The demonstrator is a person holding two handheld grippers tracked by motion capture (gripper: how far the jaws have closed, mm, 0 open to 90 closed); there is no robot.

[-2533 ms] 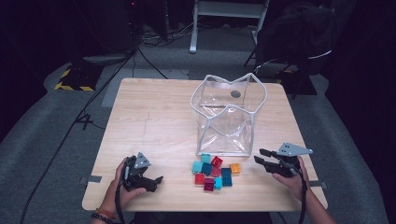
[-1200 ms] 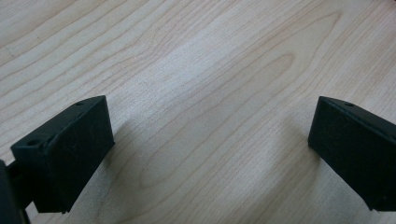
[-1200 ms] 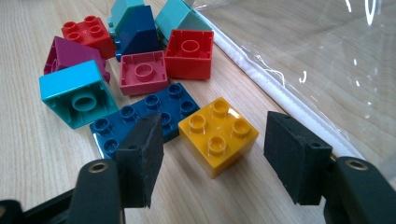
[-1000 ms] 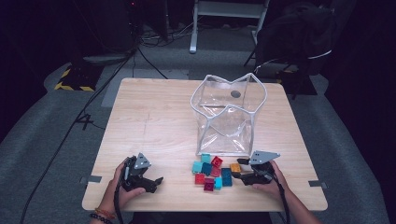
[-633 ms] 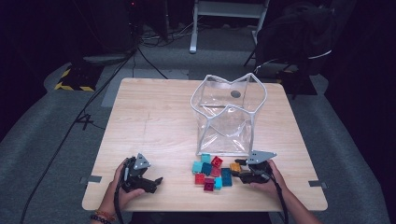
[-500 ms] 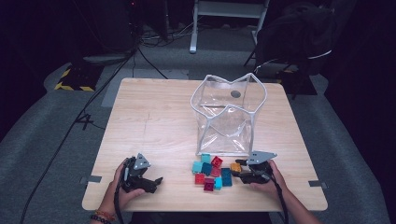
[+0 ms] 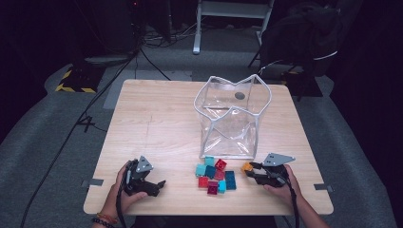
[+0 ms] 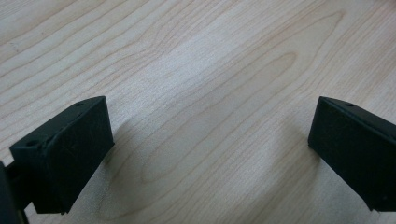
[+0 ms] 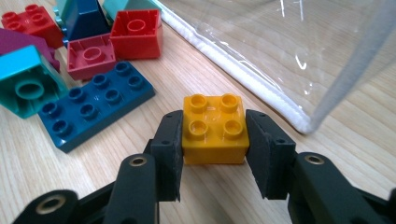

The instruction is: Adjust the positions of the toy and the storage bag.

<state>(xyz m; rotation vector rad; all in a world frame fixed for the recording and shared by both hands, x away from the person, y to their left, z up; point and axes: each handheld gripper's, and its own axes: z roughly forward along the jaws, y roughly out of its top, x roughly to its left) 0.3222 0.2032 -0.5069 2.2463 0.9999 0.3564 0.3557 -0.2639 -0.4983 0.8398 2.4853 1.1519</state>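
The orange brick (image 9: 214, 128) sits studs-up on the wooden table (image 7: 157, 123), caught between the two black jaws of the right gripper (image 9: 214, 154). Those jaws have just been closing in, and both pads now lie flat against the brick's sides, so it is clamped. Just beyond the fingertips and off to one side lies the white-edged bottom seam of the clear plastic bag (image 9: 299, 51), close to the brick but not touching it. On the other side of the jaws, a little apart, a long dark blue brick (image 9: 95, 109) lies flat, with a teal block (image 9: 25, 77) beside it and red bricks (image 9: 135, 32) farther out in the same heap. Well away across the table, the left gripper (image 8: 205, 154) rests low over bare wood, its jaws spread wide with nothing between them.
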